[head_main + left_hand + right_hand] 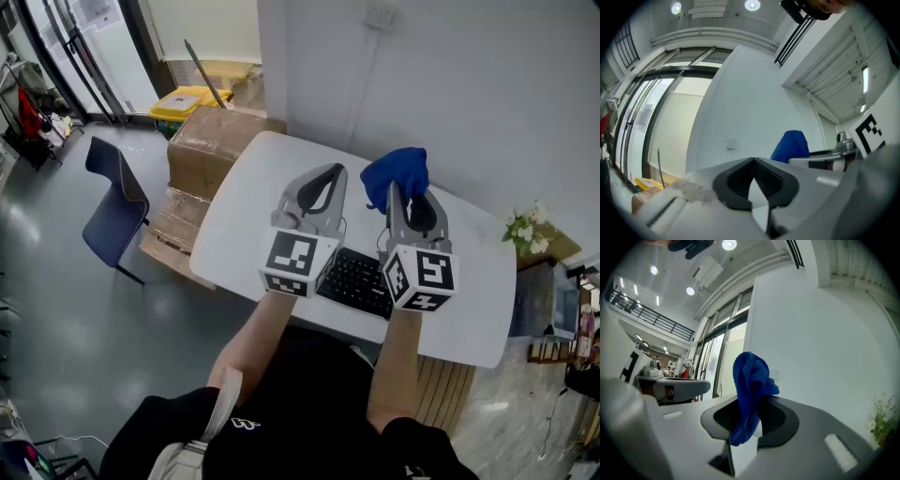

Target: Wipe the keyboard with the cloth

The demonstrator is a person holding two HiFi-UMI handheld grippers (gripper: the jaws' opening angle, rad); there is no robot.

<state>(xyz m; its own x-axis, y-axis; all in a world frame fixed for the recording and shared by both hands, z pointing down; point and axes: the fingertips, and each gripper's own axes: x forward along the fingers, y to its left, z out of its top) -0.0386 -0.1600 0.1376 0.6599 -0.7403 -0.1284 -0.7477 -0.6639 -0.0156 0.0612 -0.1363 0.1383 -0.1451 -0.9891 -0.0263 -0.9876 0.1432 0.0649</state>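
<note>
I look down on the white table (234, 225), with the black keyboard (361, 279) at its near edge, partly behind my marker cubes. My left gripper (753, 160) has its jaws together, empty. My right gripper (750, 401) is clamped on the blue cloth (749, 380), held up beyond the keyboard.

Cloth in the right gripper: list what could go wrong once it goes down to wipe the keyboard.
1. The right gripper pinches only a fold of the cloth. Most of it bunches loose past the jaws, so it may slip out while rubbing.
2. The keyboard lies near the front edge of the table, and the left gripper is shut, empty and not steadying it. A firm stroke could shove it.
</note>
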